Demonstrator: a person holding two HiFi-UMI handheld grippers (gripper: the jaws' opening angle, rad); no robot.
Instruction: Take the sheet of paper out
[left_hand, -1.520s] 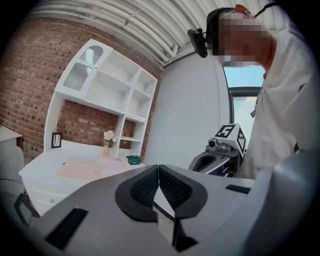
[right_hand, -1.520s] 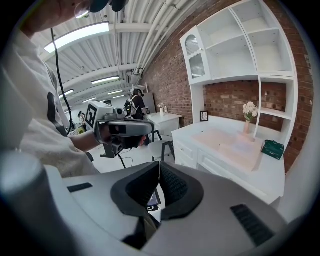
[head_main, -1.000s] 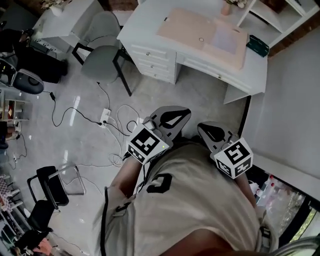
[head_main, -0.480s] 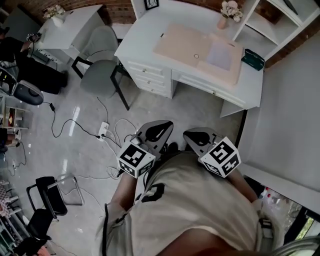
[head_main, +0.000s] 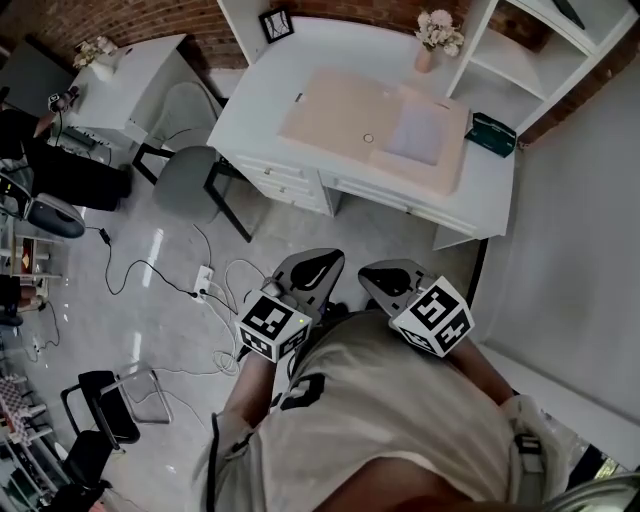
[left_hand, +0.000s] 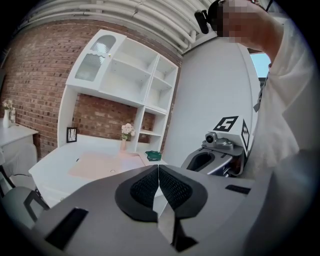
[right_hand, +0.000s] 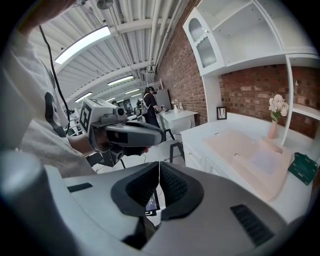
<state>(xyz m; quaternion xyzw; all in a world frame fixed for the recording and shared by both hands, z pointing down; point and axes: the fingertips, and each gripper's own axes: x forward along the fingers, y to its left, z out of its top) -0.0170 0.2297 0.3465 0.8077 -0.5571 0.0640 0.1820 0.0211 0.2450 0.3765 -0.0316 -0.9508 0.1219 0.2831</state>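
Left claw (left_hand: 158, 172): jaws pressed together, nothing between the pads; held close by the person's torso (head_main: 390, 420), well short of the folder (head_main: 335, 110).
Right claw (right_hand: 159, 170): also closed tight and empty; just beside the left claw, equally far from the folder.
Folder: large, pinkish-beige, lying flat on the white worktop (head_main: 250, 100); small ring-like clasp (head_main: 368, 138) near its middle.
Sheet of paper (head_main: 418, 135): probably the paler, lilac-white rectangle on the folder's right part; lying on top or tucked under a clear cover, not possible to tell from here.
Near the folder: vase of flowers (head_main: 428, 45) beyond its far right corner, dark green item (head_main: 493, 133) just off its right edge, both apart from it.
Handling: likely very light, thin and limp; easy to crease or tear, apt to slide flat or cling to the cover.
Where to take hold: best at a free edge or corner on the folder's right side, pinched gently, with the other claw pressing the folder down so it does not travel along.
Stage: approach only; nothing touched yet.
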